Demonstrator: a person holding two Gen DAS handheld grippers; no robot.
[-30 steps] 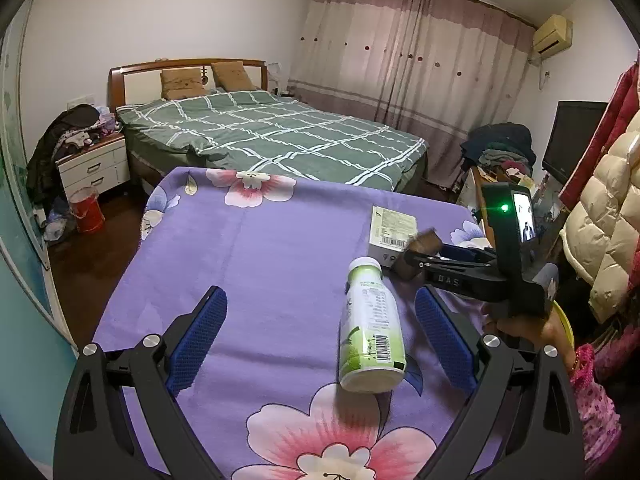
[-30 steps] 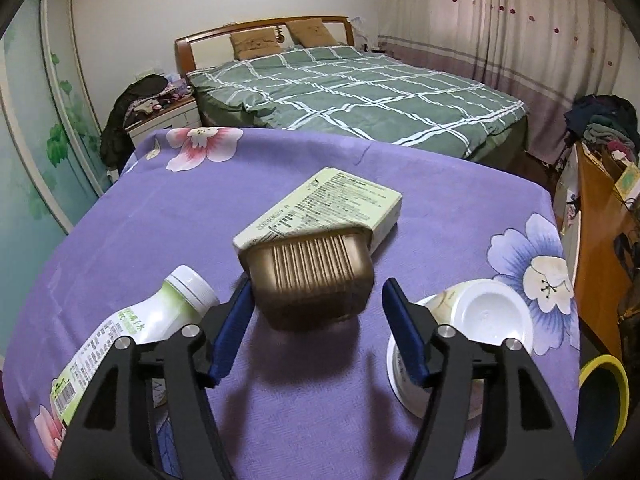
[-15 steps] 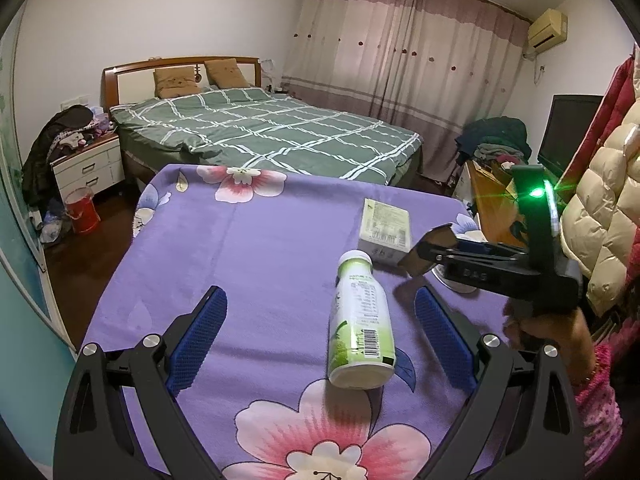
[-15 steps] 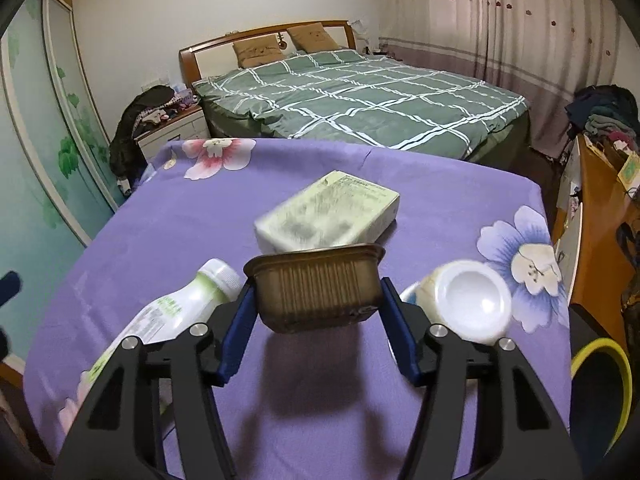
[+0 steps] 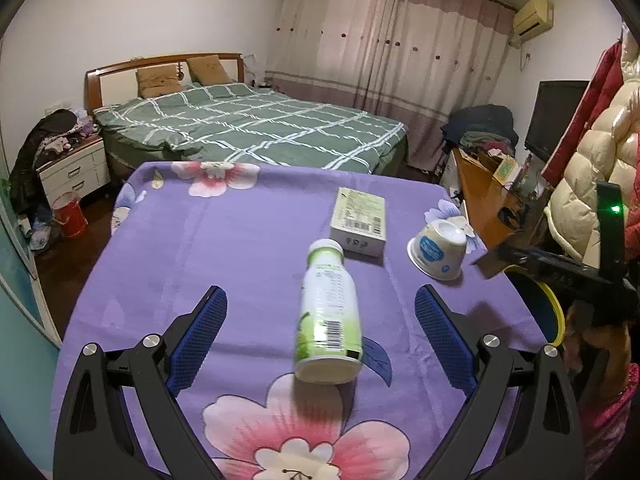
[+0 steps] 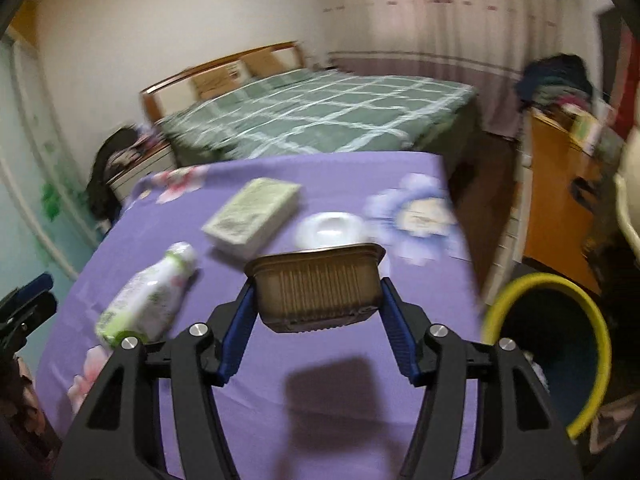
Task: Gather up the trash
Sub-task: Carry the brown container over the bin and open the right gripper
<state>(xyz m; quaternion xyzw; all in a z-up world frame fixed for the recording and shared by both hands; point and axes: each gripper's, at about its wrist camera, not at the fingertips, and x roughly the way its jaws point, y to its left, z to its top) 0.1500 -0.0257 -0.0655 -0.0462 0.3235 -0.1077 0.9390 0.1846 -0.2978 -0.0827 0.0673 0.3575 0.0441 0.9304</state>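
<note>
Bedroom, white walls. Bed with green checked cover at 12 o'clock, wooden headboard. Pink curtains at 1, white nightstand at 9, TV at 3, AC unit high right.

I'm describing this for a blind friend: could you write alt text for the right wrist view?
The right gripper clamps a ribbed brown plastic tray above a purple flowered tablecloth. Behind it lie a green-and-white plastic bottle, a pale green cardboard box and an upturned white cup. A yellow-rimmed dark bin stands lower right; the picture is blurred.
</note>
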